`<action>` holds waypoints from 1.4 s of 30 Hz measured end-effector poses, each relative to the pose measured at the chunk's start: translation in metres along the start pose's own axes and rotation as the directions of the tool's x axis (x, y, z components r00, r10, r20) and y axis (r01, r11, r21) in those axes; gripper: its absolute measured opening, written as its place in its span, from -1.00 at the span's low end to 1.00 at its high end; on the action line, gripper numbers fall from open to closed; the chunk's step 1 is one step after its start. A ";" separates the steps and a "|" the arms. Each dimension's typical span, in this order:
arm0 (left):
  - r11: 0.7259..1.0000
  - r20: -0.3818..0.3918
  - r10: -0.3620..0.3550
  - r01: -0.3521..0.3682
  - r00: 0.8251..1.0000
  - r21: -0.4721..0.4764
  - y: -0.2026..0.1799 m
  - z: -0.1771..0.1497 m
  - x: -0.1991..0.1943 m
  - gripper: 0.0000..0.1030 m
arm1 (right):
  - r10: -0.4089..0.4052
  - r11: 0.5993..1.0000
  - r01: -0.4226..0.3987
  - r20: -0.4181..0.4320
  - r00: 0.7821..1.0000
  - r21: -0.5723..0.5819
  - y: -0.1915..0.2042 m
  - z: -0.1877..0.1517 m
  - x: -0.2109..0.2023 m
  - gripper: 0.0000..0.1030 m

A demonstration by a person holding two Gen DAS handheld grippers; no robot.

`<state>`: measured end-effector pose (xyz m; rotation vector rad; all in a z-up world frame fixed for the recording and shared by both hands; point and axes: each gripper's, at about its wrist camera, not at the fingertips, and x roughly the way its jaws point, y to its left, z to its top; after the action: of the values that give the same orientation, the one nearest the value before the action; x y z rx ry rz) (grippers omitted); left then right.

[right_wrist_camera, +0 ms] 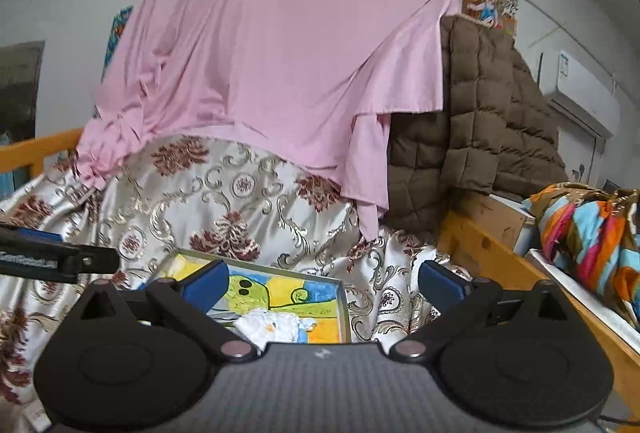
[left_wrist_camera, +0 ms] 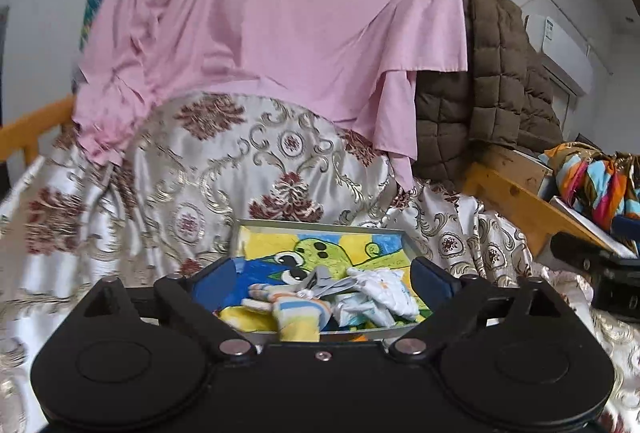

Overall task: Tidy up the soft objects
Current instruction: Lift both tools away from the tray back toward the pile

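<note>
A pink sheet (left_wrist_camera: 272, 21) hangs over the bed's patterned satin cover (left_wrist_camera: 168, 169). On that cover lies a shallow tray (left_wrist_camera: 320, 227) with a cartoon lining, holding striped socks (left_wrist_camera: 292, 307) and white socks (left_wrist_camera: 384, 293). Left tongs (left_wrist_camera: 322, 273) stand wide above the tray; right tongs (right_wrist_camera: 324, 283) stand wide over its right edge.

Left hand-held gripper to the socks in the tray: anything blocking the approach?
Nothing visible. The left hand-held gripper is open, with the striped sock and white sock lying between its fingers in the tray. The right hand-held gripper, also open, sits off to the side.
</note>
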<state>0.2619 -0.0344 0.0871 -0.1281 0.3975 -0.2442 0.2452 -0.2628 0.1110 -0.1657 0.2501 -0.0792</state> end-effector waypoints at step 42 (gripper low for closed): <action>0.964 -0.243 0.121 -0.056 0.962 0.259 -0.004 -0.129 -0.115 0.98 | 0.148 0.985 -0.135 -0.126 0.981 0.105 0.052 -0.159 -0.143 0.99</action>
<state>0.1065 -0.0178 0.0118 0.1725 0.6254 -0.2201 0.0695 -0.2221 -0.0155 -0.0463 0.3904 0.0397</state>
